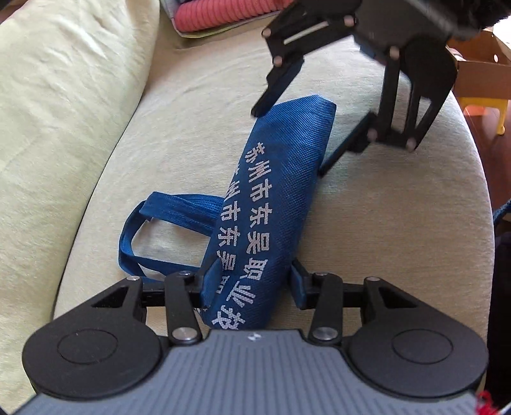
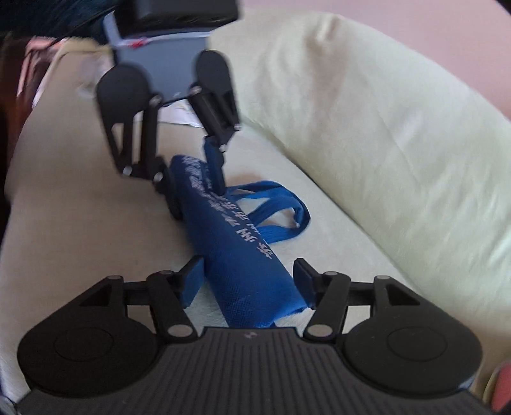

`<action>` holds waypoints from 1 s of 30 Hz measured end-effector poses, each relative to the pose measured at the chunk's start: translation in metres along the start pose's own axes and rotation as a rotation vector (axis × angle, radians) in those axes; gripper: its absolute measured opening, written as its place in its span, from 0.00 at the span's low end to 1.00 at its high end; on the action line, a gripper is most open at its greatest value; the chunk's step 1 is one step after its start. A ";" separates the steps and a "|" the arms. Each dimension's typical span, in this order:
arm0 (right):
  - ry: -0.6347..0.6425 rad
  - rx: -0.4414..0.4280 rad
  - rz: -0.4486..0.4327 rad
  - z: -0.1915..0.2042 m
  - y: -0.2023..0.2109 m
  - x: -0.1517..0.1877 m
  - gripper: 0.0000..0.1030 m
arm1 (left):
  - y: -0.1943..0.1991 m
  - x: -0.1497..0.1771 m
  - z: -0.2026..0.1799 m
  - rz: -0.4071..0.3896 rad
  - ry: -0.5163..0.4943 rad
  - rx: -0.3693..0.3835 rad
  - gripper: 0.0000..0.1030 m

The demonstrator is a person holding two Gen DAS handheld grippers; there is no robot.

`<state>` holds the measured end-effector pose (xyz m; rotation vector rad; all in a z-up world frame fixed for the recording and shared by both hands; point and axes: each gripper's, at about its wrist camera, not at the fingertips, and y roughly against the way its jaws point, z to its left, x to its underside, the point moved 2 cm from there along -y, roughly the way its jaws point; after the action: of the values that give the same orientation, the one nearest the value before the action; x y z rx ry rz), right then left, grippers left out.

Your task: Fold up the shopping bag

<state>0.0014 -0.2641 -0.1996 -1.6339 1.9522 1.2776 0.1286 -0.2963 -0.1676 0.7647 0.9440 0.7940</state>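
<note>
On the pale sofa seat point(image 1: 179, 134), bag handles point(image 1: 153, 220) loop left. The folded blue shopping bag point(image 1: 278, 198) lies between the wide-open left gripper point(image 1: 252, 281); the right gripper point(image 2: 252, 281) straddles its far end, wide open. Only the left view shows red knitwear point(image 1: 220, 14) and a cardboard box point(image 1: 482, 76).

The left black plastic two-finger gripper point(image 1: 247, 281) has a grey ribbed housing with a small white mark, two round black discs, silver pivot screws on its linkage bars and blue finger pads point(image 1: 300, 287). The right black plastic two-finger gripper point(image 2: 247, 277) looks alike, though its ribbed housing seems darker, perhaps from shadow.
</note>
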 end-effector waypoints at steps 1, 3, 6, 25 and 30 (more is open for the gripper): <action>0.024 0.011 -0.007 0.002 -0.003 0.002 0.45 | -0.001 -0.001 0.001 -0.001 0.011 0.000 0.48; -0.081 -0.025 0.009 -0.008 -0.009 0.002 0.42 | -0.002 -0.003 0.005 -0.002 0.040 0.001 0.48; -0.214 -0.086 0.088 -0.022 -0.006 -0.011 0.38 | 0.002 -0.006 0.008 0.001 0.100 0.021 0.48; -1.015 -0.871 0.552 -0.094 -0.045 -0.001 0.35 | 0.048 0.023 -0.019 -0.048 0.401 0.046 0.50; -1.132 -0.878 0.585 -0.097 -0.061 0.019 0.35 | 0.068 0.024 -0.018 -0.043 0.387 -0.054 0.56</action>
<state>0.0801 -0.3483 -0.1853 -0.1704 1.1297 2.6906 0.1044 -0.2389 -0.1268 0.5499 1.2741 0.9456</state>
